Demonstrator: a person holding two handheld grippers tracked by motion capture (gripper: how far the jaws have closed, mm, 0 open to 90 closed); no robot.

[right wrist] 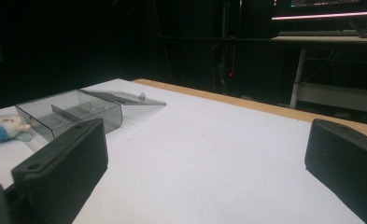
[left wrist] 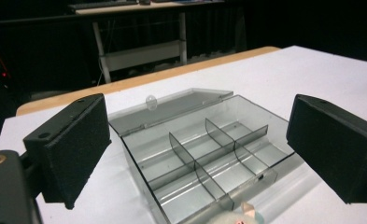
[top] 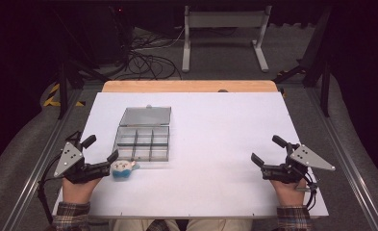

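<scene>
A clear smoke-grey compartment box [top: 143,142] lies open on the white table top [top: 215,144], left of centre, its lid [top: 145,116] folded back flat. A small white and blue plush toy [top: 121,168] rests against the box's near edge. My left gripper [top: 101,148] is open just left of the toy, one jaw tip close to it, with nothing held. In the left gripper view the box [left wrist: 209,158] sits between the open jaws and the toy [left wrist: 237,217] peeks in at the bottom. My right gripper [top: 265,148] stands open at the right, far from the box [right wrist: 71,112] and the toy [right wrist: 6,127].
The table's wooden far edge [top: 189,86] shows beyond the white sheet. A metal stand [top: 222,36] and loose cables [top: 148,60] lie on the floor behind. Dark frame rails [top: 340,154] run along both sides.
</scene>
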